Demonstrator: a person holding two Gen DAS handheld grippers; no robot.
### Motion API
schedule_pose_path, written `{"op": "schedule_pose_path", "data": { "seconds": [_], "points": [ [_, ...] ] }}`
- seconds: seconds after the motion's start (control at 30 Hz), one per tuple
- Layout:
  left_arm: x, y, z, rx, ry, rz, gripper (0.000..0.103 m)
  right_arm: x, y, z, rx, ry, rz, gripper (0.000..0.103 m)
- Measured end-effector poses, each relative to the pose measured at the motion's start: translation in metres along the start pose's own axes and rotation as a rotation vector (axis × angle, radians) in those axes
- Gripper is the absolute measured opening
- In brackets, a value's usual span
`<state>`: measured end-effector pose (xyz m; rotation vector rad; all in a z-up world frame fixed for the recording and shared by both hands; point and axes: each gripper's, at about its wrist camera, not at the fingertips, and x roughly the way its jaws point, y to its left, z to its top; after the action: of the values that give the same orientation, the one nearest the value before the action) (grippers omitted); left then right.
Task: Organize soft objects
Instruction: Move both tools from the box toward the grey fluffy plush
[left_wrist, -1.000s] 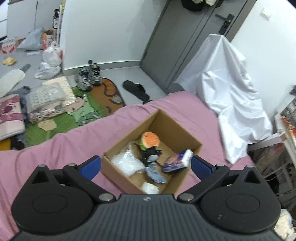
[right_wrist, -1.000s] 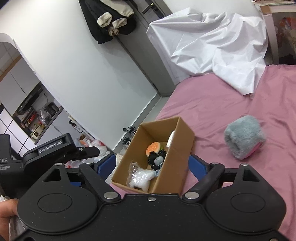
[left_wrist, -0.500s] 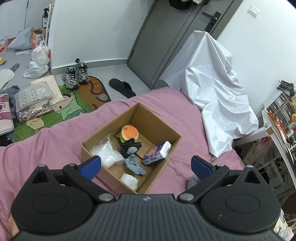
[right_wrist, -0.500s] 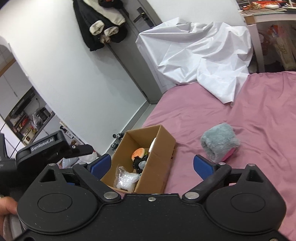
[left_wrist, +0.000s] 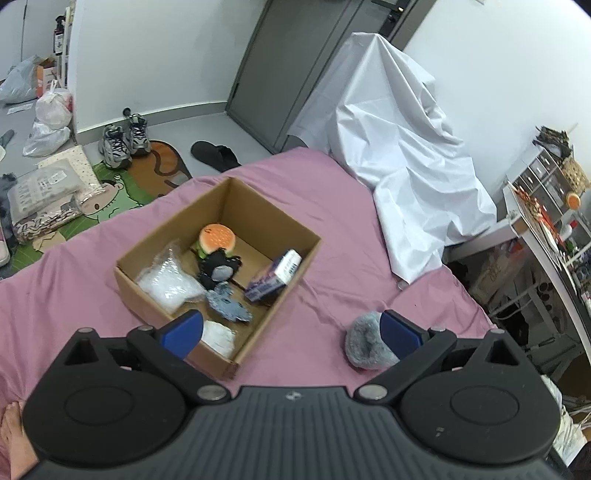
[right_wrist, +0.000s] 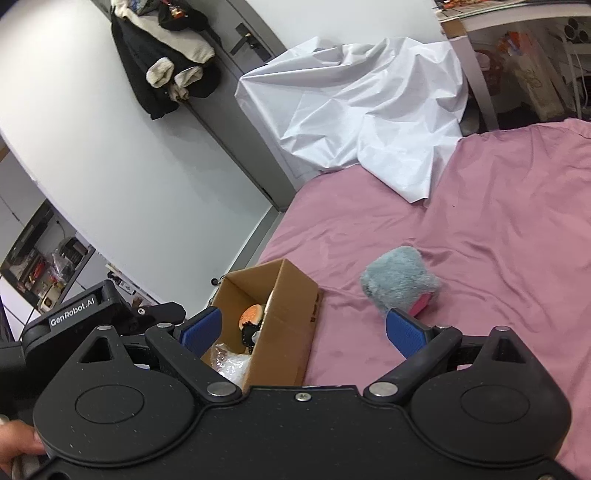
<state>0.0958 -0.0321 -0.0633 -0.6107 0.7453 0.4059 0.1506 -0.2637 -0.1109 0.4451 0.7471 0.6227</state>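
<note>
step: fetch last loose soft item, the grey fuzzy plush (right_wrist: 400, 282), then drop into cardboard box (left_wrist: 284, 291)
plush location: on pink bedspread (right_wrist: 498, 229), right of box as seen from right wrist view, apart from box wall, not touching; pink patch showing at lower end
box contents: burger plush (left_wrist: 217, 238), black-grey toy (left_wrist: 218, 269), clear bag (left_wrist: 168, 284), blue-white pack (left_wrist: 275, 275) leaning on right inner wall; free floor at far corner
right gripper (right_wrist: 303, 332): jaws spread wide after just opening, nothing between pads; right blue pad just short of plush, left pad in front of box
left gripper (left_wrist: 291, 328): jaws wide apart, empty; left pad over box near corner, right pad overlapping plush edge in view, contact not confirmed
approach: probably right gripper best placed; swing away from box, centre plush between pads before closing
grip: pinch across fuzzy body middle, not pink end; fur compresses, so close fully
risk: pads snagging bedspread if too low; plush rolling off on a one-sided push
drop: carry over box rim, release above free far corner, clear of pack
</note>
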Motion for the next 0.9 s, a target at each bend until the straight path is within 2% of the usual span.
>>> {"op": "schedule_pose_path", "data": {
  "seconds": [0.37,0.67,0.9],
  "points": [
    [0.015,-0.020,-0.016,0.059,-0.003,-0.037,0.096,0.006,-0.029,0.003,0.071,0.011,-0.041,0.096],
    [0.032,-0.031,-0.028,0.079,0.019,-0.072,0.095,0.012,-0.047,0.007,0.130,0.044,-0.036,0.096],
    [0.050,-0.039,-0.038,0.084,0.046,-0.084,0.081,0.016,-0.062,0.007,0.194,0.051,-0.025,0.093]
  ]
}}
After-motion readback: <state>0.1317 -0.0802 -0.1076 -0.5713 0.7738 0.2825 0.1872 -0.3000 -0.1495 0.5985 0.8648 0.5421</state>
